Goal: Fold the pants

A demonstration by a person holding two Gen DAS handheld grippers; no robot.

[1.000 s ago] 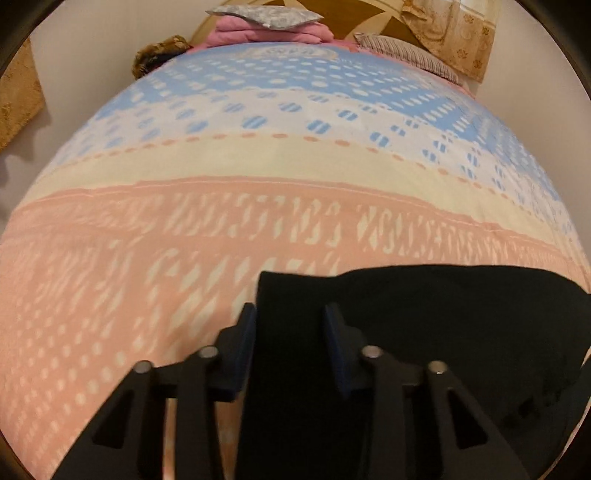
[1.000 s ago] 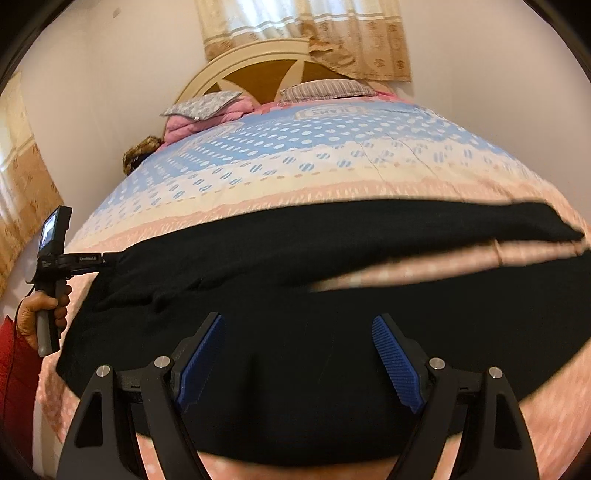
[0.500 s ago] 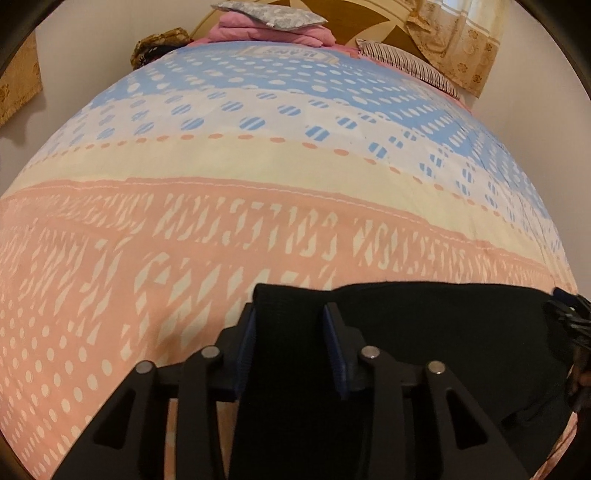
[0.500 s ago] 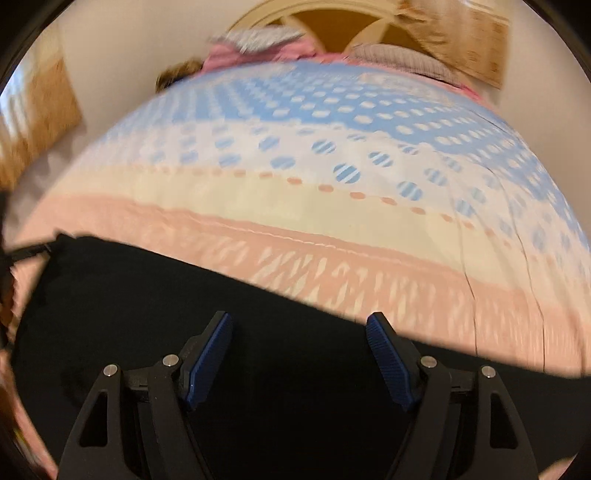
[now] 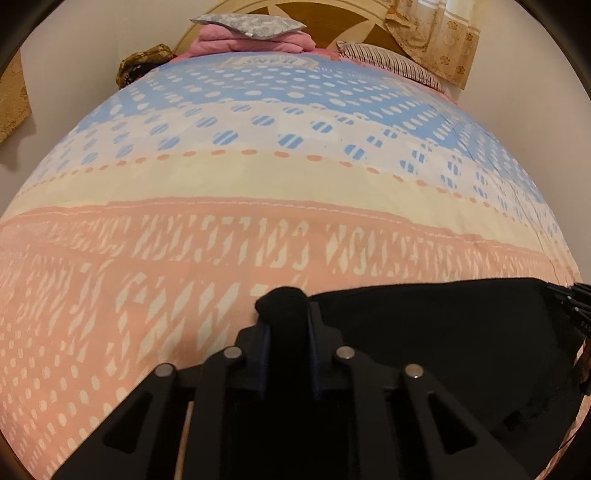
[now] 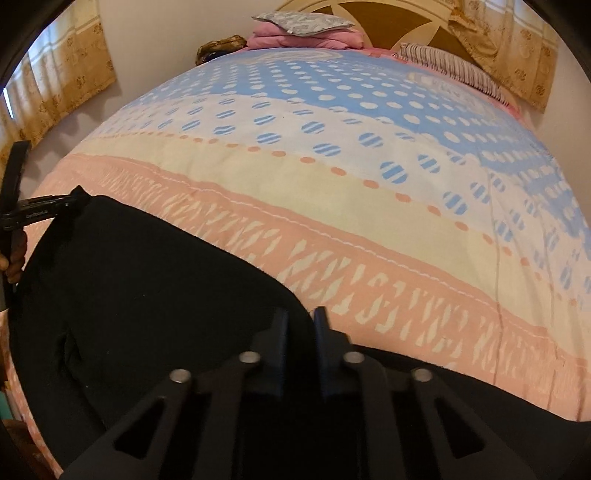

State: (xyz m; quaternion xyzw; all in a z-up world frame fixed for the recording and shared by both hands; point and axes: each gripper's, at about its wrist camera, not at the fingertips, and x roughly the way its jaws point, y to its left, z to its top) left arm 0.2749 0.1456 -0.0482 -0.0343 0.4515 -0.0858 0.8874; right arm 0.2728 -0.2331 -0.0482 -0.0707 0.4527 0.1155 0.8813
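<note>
Patterned bed (image 5: 258, 177) – black pants (image 6: 147, 280) spread, pillows (image 5: 251, 24) at headboard

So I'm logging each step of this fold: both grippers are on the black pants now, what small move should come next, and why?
Probably lift both corners together and carry them across. The left gripper is shut on a bunched corner of the pants, and the right gripper is shut on the edge further along, while the rest lies flat on the bedspread. Both grips look ready.
</note>
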